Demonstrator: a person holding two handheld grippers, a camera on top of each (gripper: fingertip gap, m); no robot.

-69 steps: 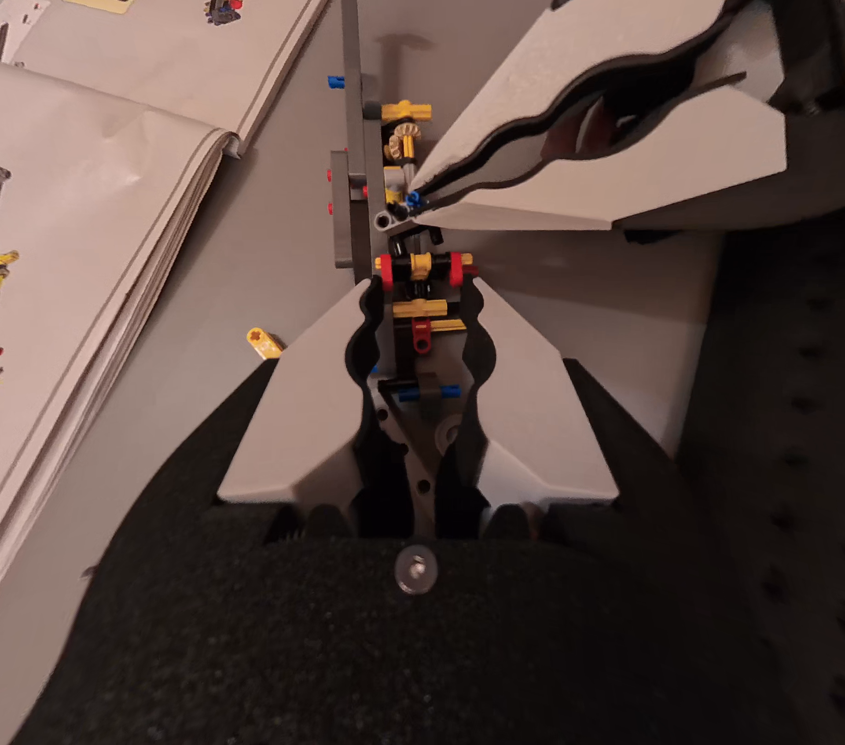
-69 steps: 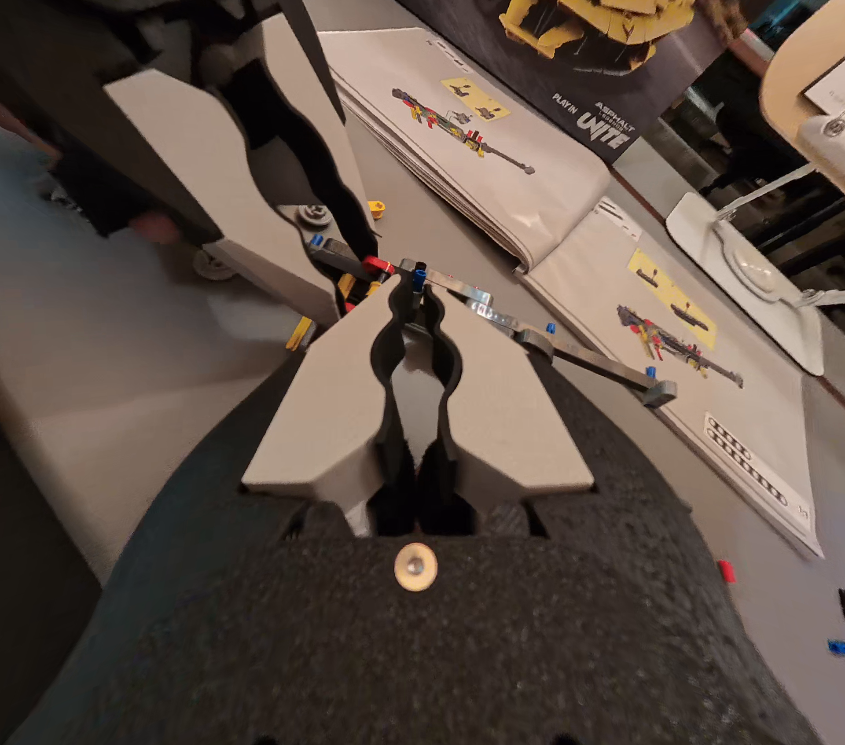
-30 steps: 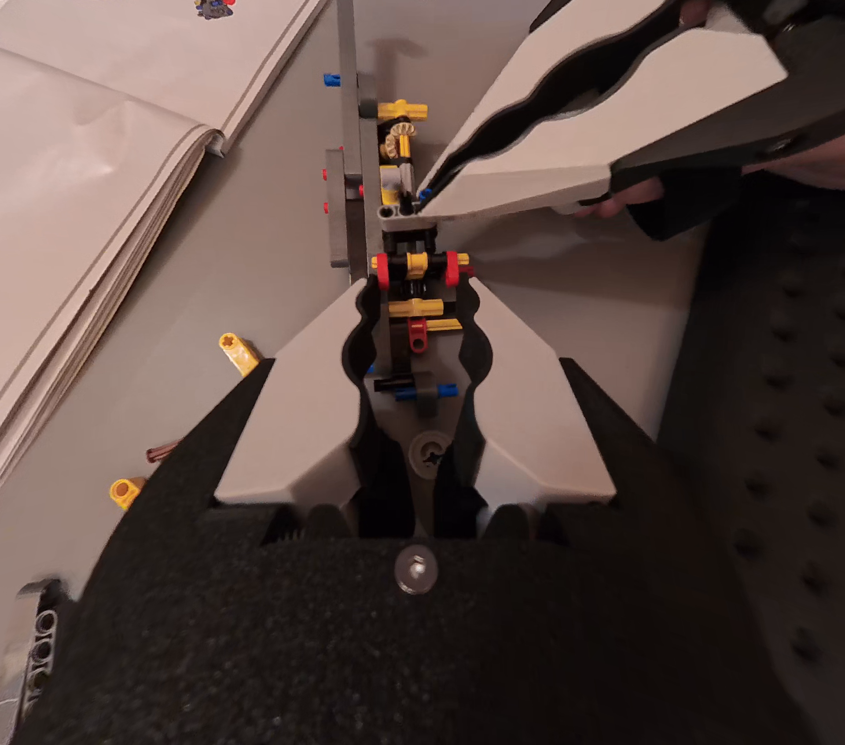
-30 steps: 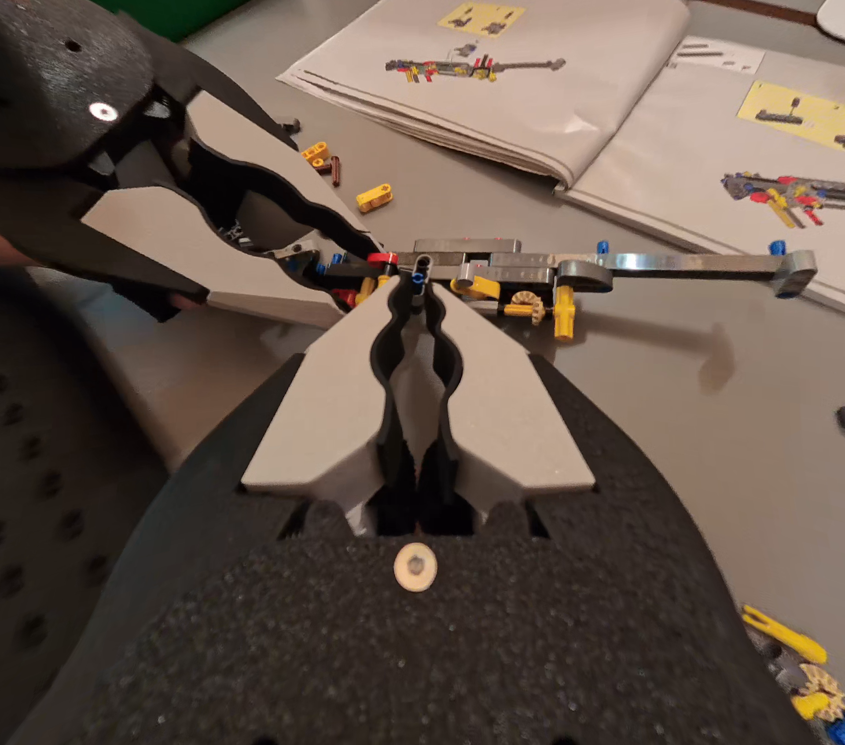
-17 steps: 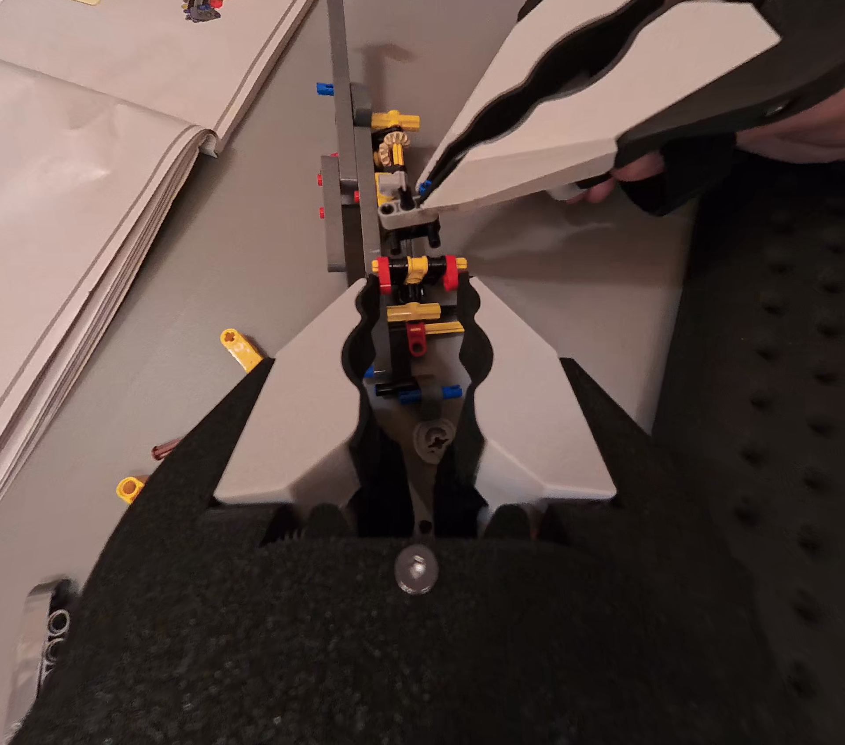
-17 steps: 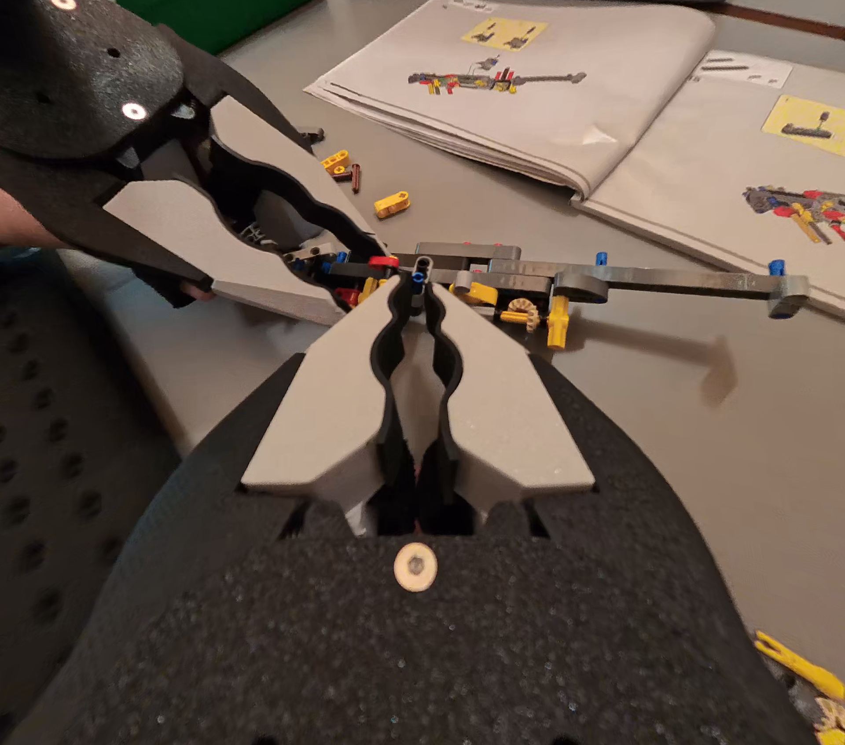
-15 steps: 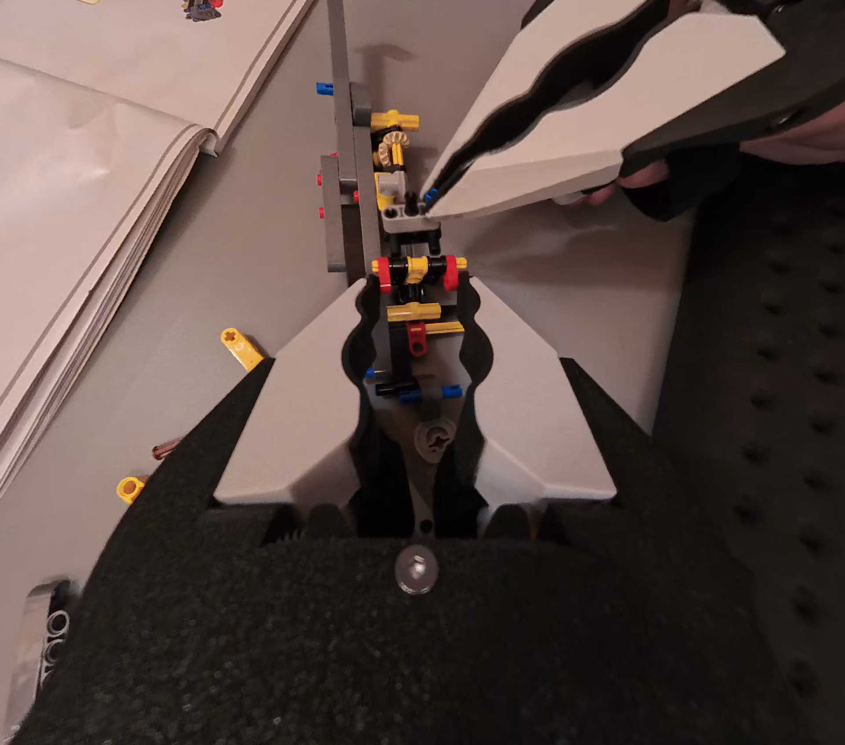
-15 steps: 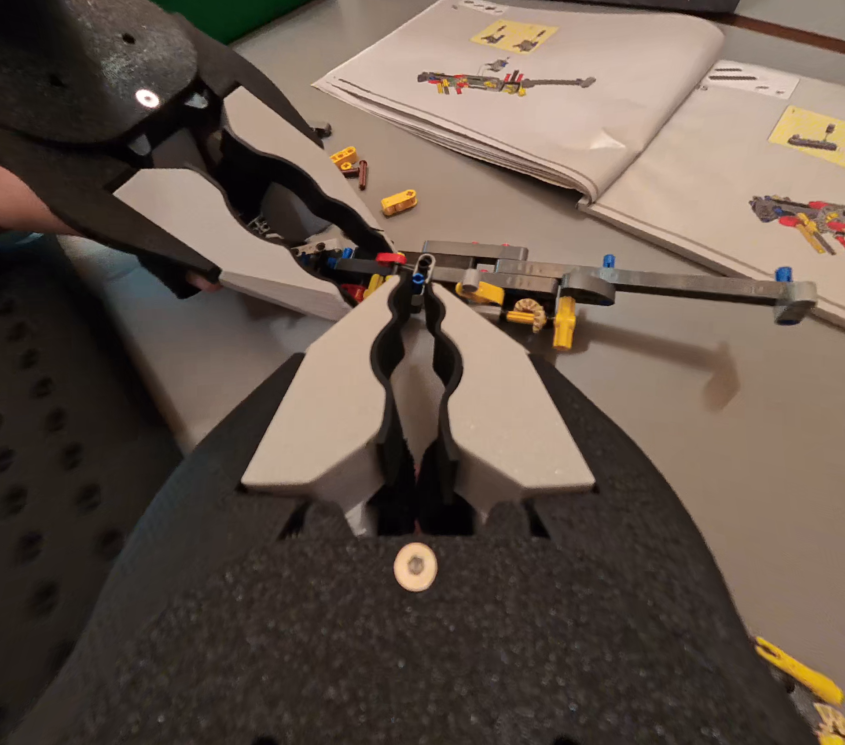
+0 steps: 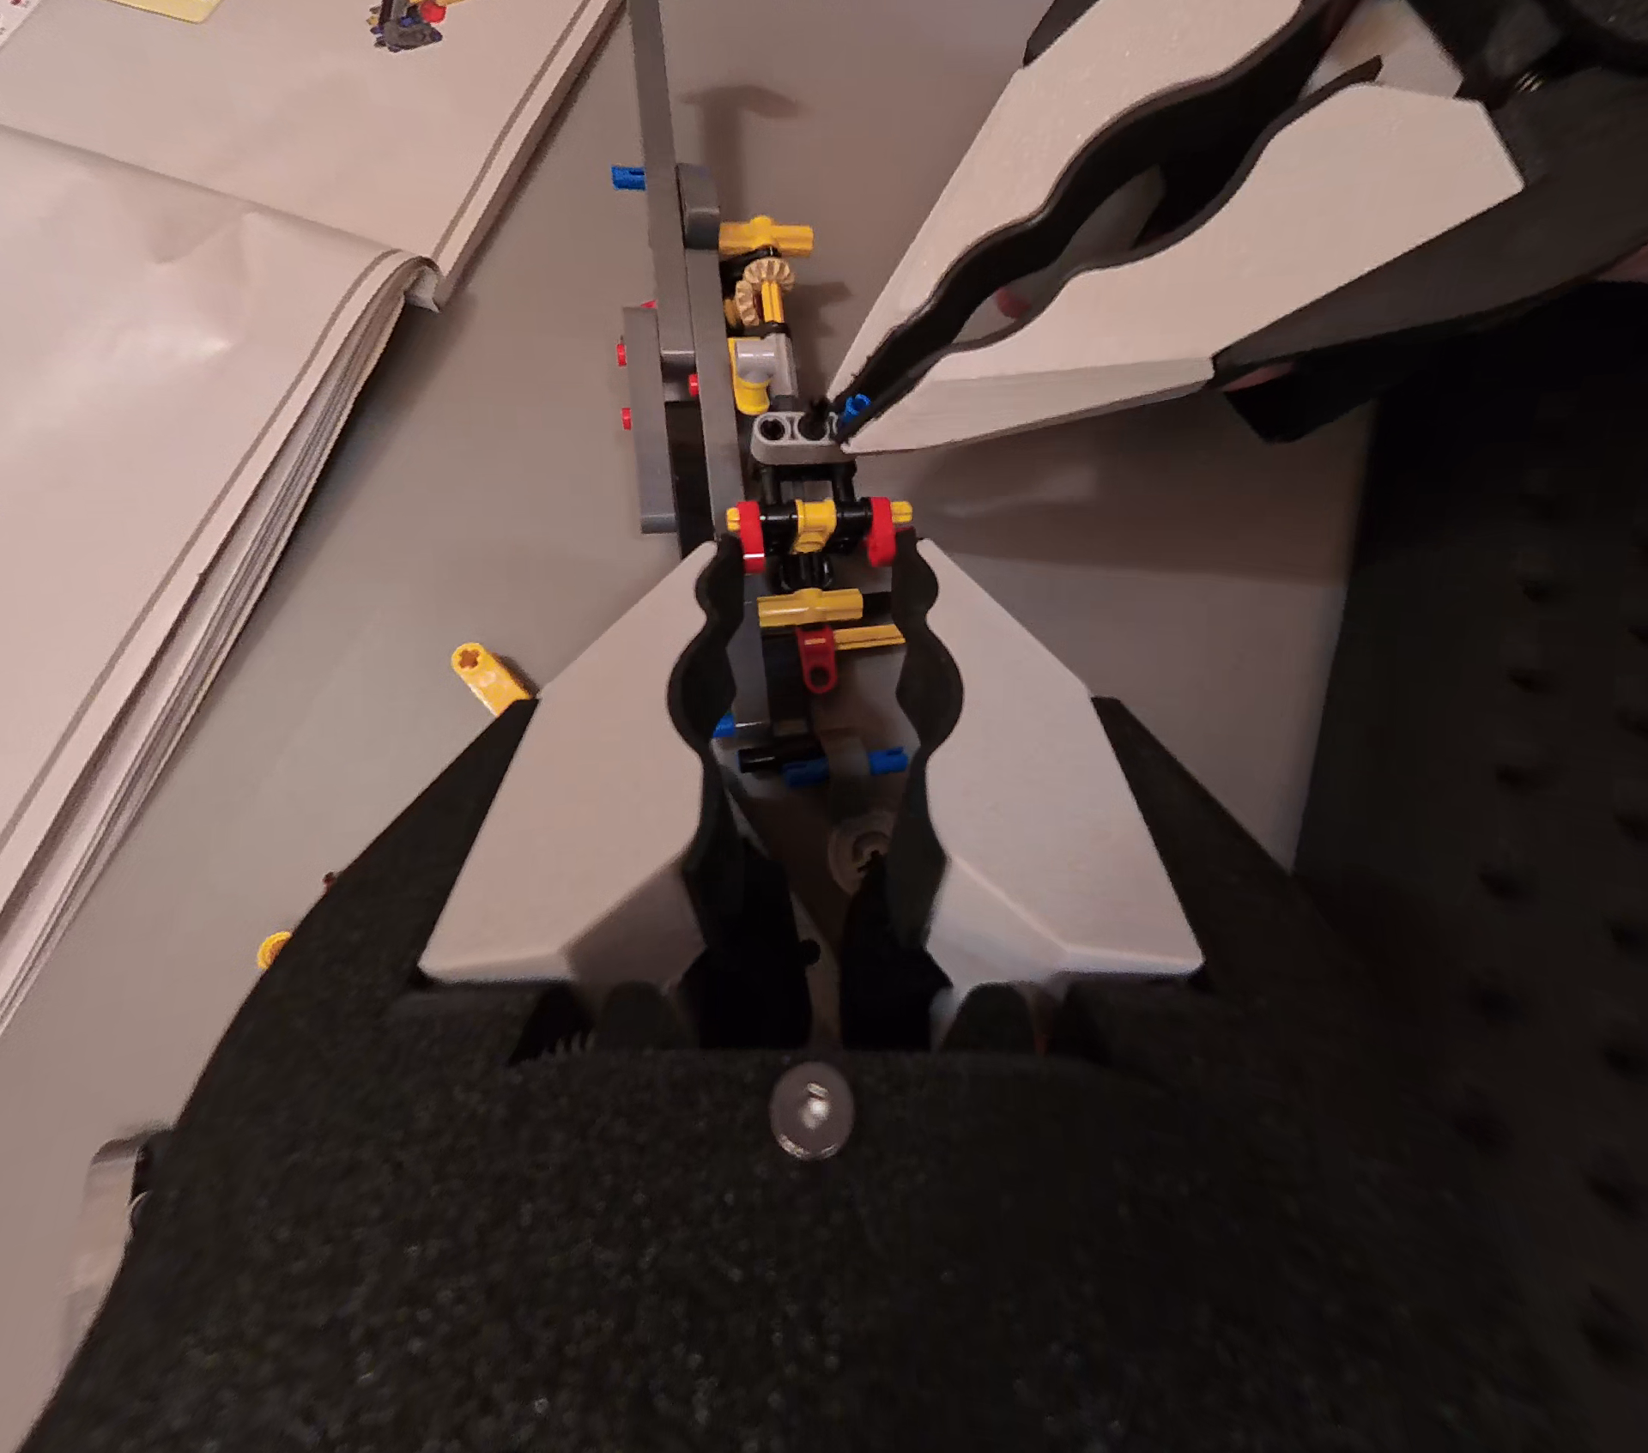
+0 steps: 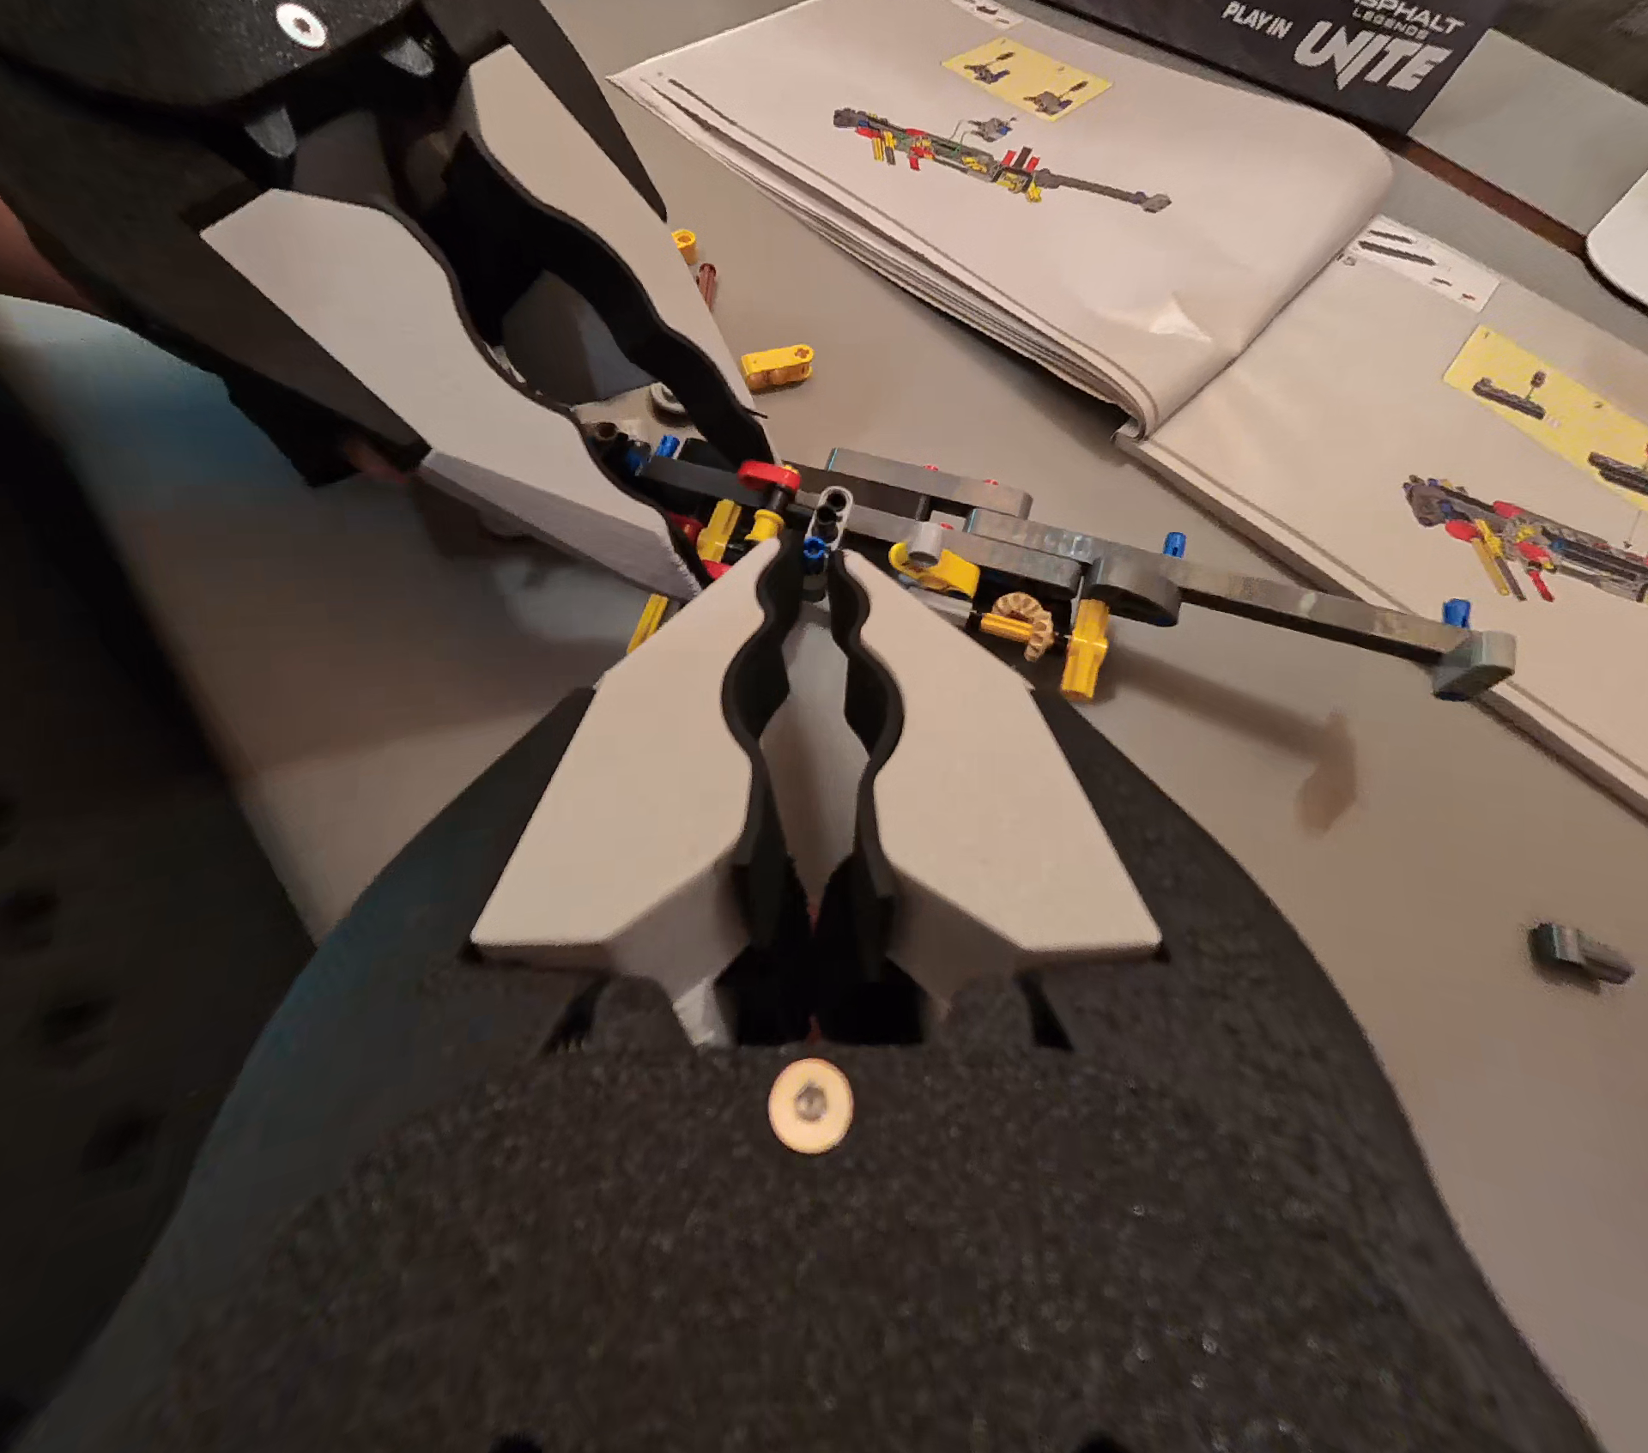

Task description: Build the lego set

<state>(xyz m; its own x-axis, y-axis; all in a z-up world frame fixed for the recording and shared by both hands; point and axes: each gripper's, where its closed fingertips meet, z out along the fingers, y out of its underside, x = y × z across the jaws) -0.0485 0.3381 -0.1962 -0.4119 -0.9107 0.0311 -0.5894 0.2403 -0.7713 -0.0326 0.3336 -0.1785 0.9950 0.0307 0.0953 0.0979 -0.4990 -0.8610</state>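
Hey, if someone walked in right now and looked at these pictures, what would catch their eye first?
Probably the long grey lego assembly with its yellow, red and blue bits, held at one end by the left gripper while the right gripper pinches a small blue pin at a light grey beam on it. Next, the open instruction booklet behind it.

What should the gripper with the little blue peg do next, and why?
Probably nudge the blue peg straight forward into the small grey beam. The right hand-held gripper is shut on the peg, right at the beam's end hole, while the left hand-held gripper clamps the lego build steady.
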